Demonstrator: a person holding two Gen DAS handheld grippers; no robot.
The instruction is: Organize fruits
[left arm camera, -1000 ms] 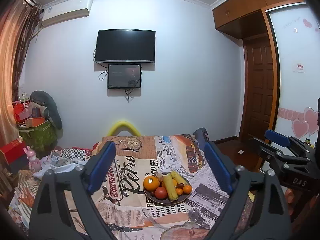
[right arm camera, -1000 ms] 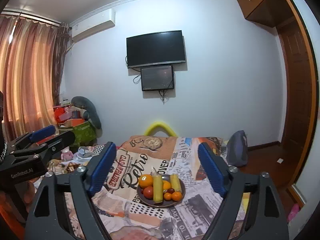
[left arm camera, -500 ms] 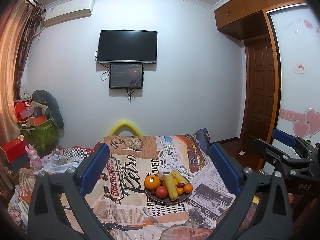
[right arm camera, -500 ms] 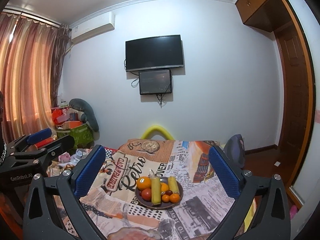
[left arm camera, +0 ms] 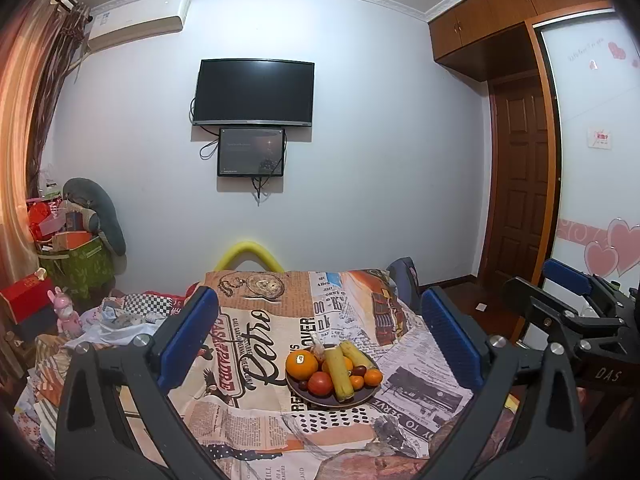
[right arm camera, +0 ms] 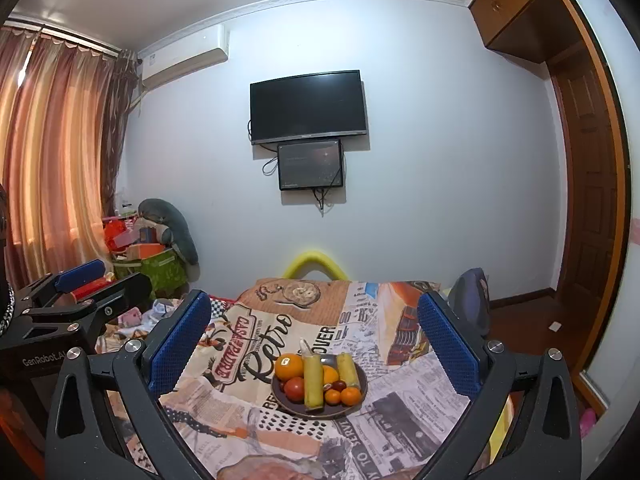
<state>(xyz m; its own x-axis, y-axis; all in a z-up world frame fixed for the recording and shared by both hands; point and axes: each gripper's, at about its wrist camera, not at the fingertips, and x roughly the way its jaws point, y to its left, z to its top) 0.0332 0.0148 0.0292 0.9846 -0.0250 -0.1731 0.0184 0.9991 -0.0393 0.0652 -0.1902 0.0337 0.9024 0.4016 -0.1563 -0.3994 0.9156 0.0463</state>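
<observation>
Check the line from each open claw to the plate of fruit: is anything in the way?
Nothing visible. Only bare printed tablecloth lies between the left claw or right claw and the plate. Both claws are open and empty, well short of the fruit.

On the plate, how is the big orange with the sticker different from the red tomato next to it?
The big orange is orange and carries a small sticker on top; the red tomato is red and shows no sticker. The orange looks larger than the tomato. The orange lies farther back on the plate, the tomato nearer the front rim. Both are round, touch each other, and sit left of the long yellow corn.
</observation>
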